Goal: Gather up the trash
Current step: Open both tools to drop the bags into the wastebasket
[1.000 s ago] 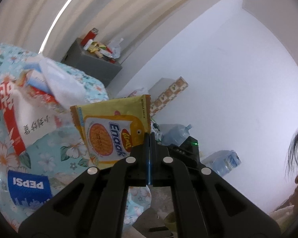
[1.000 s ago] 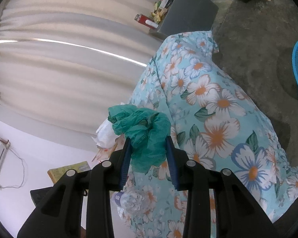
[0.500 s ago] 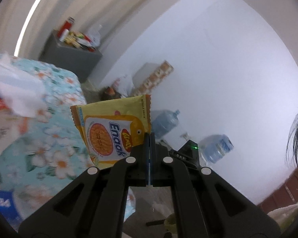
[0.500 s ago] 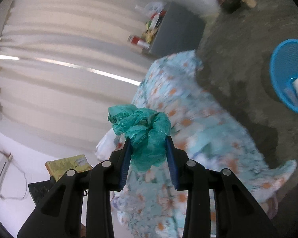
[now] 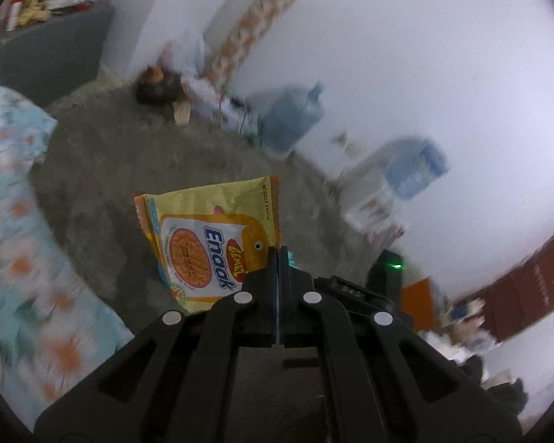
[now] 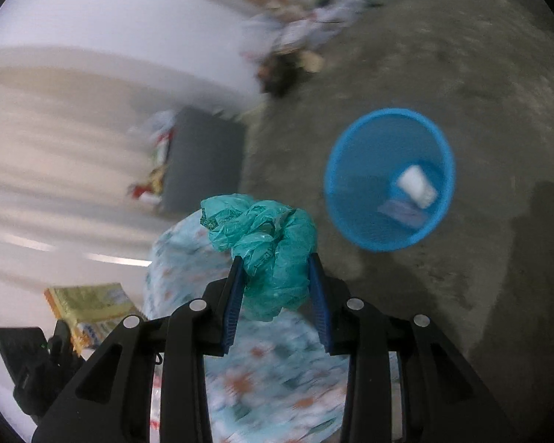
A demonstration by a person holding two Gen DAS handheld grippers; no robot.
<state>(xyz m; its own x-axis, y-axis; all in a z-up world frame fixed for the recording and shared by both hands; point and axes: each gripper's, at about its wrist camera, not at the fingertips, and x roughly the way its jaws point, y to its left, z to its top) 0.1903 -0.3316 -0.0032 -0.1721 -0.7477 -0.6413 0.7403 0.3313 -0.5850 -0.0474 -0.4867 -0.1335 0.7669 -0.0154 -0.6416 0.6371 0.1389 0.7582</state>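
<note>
Left wrist view: the yellow noodle-snack packet [image 5: 207, 243] stood up from the left gripper [image 5: 278, 254], its long axis running from the pinched lower right corner up and to the left, printed face toward the camera and the brand lettering reading sideways. The jaws were fully closed, the pads meeting on the packet's right edge, so that only that strip was gripped and the rest hung free above the grey floor [image 5: 103, 170]. The flowered cloth [image 5: 18, 265] at the left was smeared by motion blur, as were the water jugs [image 5: 291, 118] along the white wall [image 5: 424, 55] and the clutter beside them; their details could not be read.

Right wrist view: the crumpled green plastic bag [image 6: 266, 247] sat between the blue pads [image 6: 236, 295] of the right gripper [image 6: 275, 262], bulging above the fingertips with its loose end trailing up and left. The jaws stood narrowly apart, pressed against the wad on both sides. The blue mesh basket [image 6: 354, 199] lay on the floor to the upper right, well apart from the bag, its mouth toward the camera, with a white cup [image 6: 417, 184] and a flat pale wrapper [image 6: 400, 214] inside. The snack packet and the left gripper's body appeared at the lower left, partly cut off. The grey cabinet [image 6: 203, 162] and curtain [image 6: 55, 155] were blurred.
</note>
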